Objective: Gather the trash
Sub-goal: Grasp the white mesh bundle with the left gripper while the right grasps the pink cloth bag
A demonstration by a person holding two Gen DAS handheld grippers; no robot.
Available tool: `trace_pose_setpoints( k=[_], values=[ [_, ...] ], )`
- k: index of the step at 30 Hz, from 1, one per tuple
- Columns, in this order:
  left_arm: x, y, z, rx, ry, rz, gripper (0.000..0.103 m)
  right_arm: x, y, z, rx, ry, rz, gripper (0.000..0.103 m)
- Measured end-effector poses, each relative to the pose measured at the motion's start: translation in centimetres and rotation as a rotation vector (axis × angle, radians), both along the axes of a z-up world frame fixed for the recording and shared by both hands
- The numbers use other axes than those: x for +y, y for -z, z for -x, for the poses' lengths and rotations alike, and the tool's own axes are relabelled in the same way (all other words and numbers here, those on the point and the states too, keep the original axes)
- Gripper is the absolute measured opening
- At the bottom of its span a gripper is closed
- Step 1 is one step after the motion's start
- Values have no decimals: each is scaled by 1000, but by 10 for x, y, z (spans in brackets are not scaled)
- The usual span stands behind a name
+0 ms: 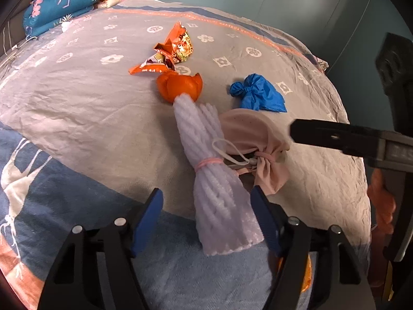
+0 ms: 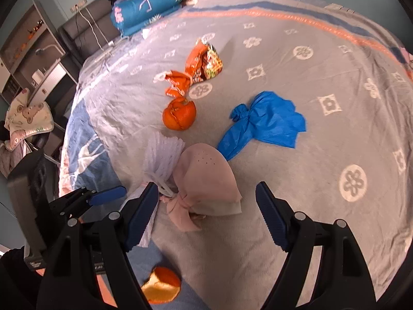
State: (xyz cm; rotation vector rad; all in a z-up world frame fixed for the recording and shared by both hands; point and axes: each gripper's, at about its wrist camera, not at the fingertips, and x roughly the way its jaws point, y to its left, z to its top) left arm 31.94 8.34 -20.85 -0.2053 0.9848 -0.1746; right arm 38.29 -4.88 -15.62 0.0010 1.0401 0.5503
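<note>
Trash is lying scattered on a bed [image 1: 77, 98] with a grey flower-patterned cover: a white foam net [image 1: 216, 180] tied at its middle with a pink band, a pink mask [image 1: 247, 134] touching its right side, an orange peel [image 1: 179, 87] at the net's far end, an orange snack wrapper [image 1: 175, 49] just beyond the peel, and a knotted blue bag [image 1: 258, 95] lying apart to the right. In the left wrist view the left gripper [image 1: 206, 222] is straddling the near end of the foam net; its jaws are standing spread, the right blue pad lying against or just beside the net's edge, I cannot tell which, and the left pad standing clear of it, so nothing is being grasped. The right gripper [image 2: 206, 211] is hovering over the pink mask [image 2: 206, 180], its jaws released and wide, with the mask's bunched end lying between them and no pad pressing on it. In the right wrist view another orange peel piece [image 2: 161, 286] is lying on the blue part of the cover below the jaws. Folded blankets [image 2: 144, 5] are sitting stacked at the head of the bed, and a shelf unit [image 2: 31, 46] is standing beside it.
</note>
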Motion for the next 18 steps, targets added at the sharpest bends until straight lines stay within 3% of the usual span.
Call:
trace_pose_setpoints(
  k=[5, 9, 12, 16, 18],
  values=[
    [-3, 7, -4, 17, 24, 14, 50, 11, 18, -16, 38, -5, 17, 73],
    [-1, 8, -7, 21, 32, 35, 38, 18, 29, -24, 62, -5, 27, 65],
    [-1, 6, -6, 18, 30, 42, 33, 22, 35, -28, 84, -8, 36, 54],
    [-3, 2, -3, 3, 38, 36, 31, 27, 38, -27, 76, -15, 66, 28],
    [-4, 1, -2, 0, 41, 32, 30, 27, 37, -26, 71, -15, 64, 22]
  ],
)
